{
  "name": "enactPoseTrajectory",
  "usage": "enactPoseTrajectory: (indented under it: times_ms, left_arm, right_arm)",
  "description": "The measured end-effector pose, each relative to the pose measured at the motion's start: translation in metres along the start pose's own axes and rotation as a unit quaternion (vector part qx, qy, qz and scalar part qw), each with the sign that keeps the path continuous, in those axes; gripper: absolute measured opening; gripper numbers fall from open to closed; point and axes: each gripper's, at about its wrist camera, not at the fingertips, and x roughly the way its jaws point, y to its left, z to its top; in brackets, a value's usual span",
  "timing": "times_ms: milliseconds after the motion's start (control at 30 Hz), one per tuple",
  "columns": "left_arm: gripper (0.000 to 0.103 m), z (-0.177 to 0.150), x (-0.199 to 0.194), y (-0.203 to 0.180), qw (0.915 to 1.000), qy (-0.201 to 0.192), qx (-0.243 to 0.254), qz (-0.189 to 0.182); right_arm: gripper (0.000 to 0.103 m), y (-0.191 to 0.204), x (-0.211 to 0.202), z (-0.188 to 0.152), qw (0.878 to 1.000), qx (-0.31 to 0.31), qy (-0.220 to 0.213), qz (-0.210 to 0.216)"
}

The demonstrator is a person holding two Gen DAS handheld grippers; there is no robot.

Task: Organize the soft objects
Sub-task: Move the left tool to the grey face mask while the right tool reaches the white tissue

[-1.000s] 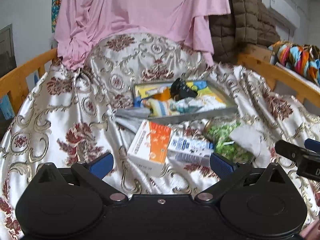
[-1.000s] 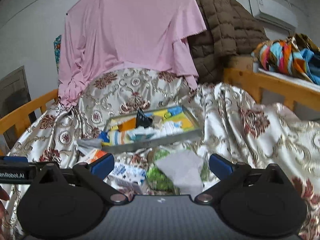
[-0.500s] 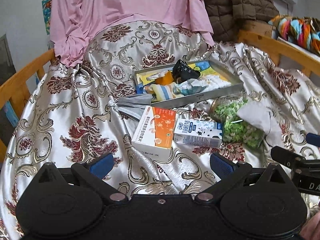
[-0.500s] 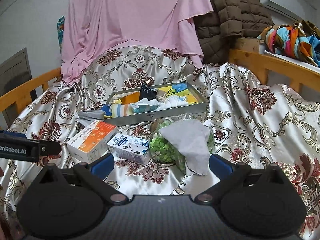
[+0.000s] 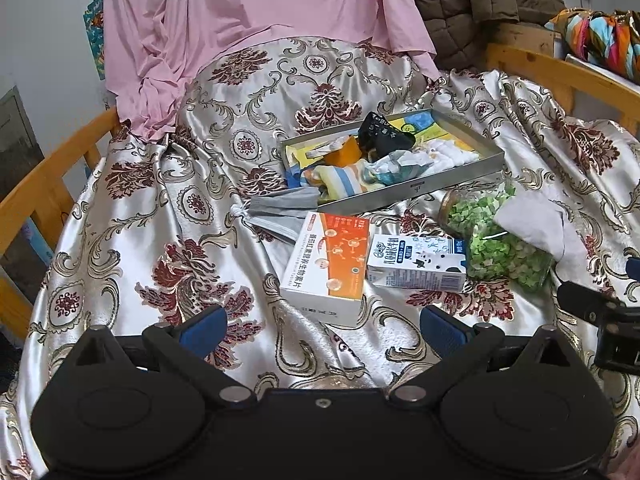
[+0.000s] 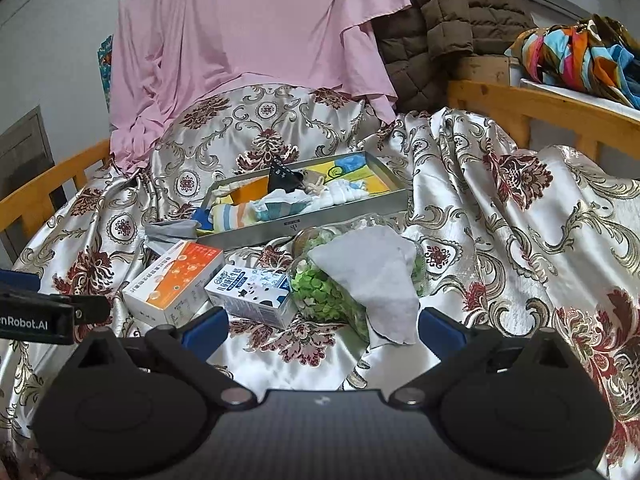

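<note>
A metal tray [image 5: 440, 182] [image 6: 320, 226] sits on the satin-covered bed and holds several soft items: a striped cloth [image 5: 344, 180], a black piece [image 5: 382, 136] and white cloths [image 6: 340, 194]. A grey cloth [image 5: 280, 210] [image 6: 172, 230] lies at the tray's left corner. A white cloth [image 6: 372, 276] [image 5: 532, 220] drapes over a jar of green pieces [image 6: 320, 292] [image 5: 496, 248]. My left gripper [image 5: 320, 328] is open and empty, short of the boxes. My right gripper [image 6: 322, 328] is open and empty, just before the jar and the white cloth.
An orange and white box [image 5: 328, 260] [image 6: 176, 276] and a white and blue carton [image 5: 416, 262] [image 6: 248, 292] lie in front of the tray. Wooden rails [image 5: 44, 184] [image 6: 540, 108] edge the bed. A pink garment [image 6: 248, 48] and a brown jacket [image 6: 440, 20] hang behind.
Both grippers have pulled back and risen, so the tray, boxes and jar now sit farther ahead and more from above. Both stay open and empty. No object has moved.
</note>
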Motion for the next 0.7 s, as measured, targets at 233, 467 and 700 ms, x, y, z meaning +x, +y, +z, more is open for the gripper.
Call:
enactPoseTrajectory:
  times_ms: [233, 467, 700]
  left_arm:
    - [0.102, 0.015, 0.012, 0.013, 0.9976, 0.027, -0.028, -0.057]
    - [0.102, 0.026, 0.028, 0.011, 0.9964, 0.014, 0.014, -0.083]
    - [0.102, 0.036, 0.056, 0.027, 0.9962, -0.009, 0.042, -0.076]
  right_arm:
    - [0.103, 0.012, -0.005, -0.001, 0.999, -0.034, -0.015, 0.029]
    - [0.103, 0.021, -0.002, 0.001, 0.997, -0.058, -0.027, 0.045]
    - [0.103, 0.03, 0.015, 0.007, 0.992, -0.106, -0.042, 0.057]
